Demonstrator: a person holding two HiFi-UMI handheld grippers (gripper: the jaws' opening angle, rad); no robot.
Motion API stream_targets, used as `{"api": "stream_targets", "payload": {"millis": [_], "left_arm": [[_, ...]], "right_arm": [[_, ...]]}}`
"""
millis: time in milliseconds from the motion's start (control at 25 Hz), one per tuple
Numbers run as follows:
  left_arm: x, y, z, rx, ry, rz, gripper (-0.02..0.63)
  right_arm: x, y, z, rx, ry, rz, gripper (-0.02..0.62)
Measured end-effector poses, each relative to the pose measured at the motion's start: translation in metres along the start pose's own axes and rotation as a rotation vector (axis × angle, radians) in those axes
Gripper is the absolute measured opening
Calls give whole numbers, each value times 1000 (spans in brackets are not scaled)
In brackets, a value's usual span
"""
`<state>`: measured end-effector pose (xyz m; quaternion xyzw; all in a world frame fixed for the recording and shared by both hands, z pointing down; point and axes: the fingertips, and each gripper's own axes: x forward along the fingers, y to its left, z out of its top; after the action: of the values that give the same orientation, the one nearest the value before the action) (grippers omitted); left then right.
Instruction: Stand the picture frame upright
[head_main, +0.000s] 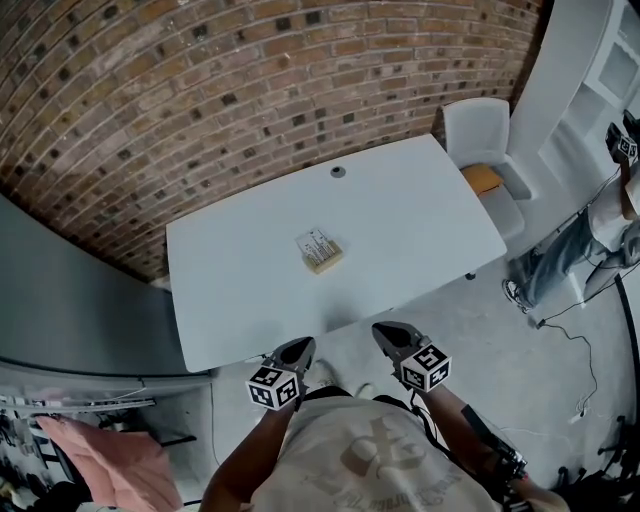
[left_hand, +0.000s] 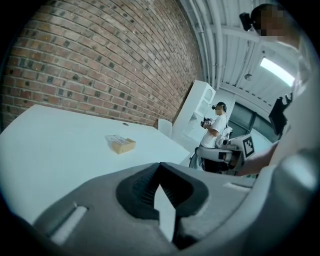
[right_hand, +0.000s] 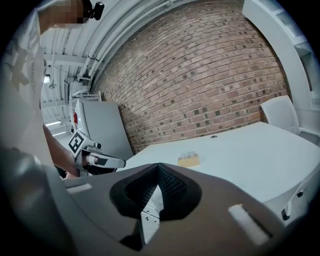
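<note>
Left gripper (left_hand: 161, 186) has its jaws pressed together with nothing in them. Same for the right gripper (right_hand: 158, 189): pads shut tight on each other, empty. The two sit side by side, near each other but apart, each showing off to the side in the other's view. Both hang just short of the near edge of the white table (head_main: 420, 225), over the floor rather than the tabletop.

The picture frame (head_main: 321, 251) is straight ahead of both sets of jaws, well apart from them, about mid-table. It's lying down, not upright, wooden edge showing and the printed side facing up. For the left jaws it's a bit to the left, for the right jaws a bit to the right.

Past the frame there's a brick wall (head_main: 200, 90), a white chair (head_main: 483, 135) at the far right corner, and another person (left_hand: 216, 125) standing off to the right.
</note>
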<state>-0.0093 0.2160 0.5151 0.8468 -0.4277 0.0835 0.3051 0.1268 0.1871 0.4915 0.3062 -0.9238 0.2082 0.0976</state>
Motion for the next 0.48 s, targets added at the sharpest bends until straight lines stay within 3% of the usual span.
{"api": "stream_targets", "payload": {"millis": [160, 480], "left_arm": [[3, 22, 10, -6, 3, -6, 3], [6, 60, 25, -10, 6, -23, 3]], "right_arm": [[16, -7, 14, -10, -32, -41, 8], [51, -6, 24, -61, 8, -64, 6]]}}
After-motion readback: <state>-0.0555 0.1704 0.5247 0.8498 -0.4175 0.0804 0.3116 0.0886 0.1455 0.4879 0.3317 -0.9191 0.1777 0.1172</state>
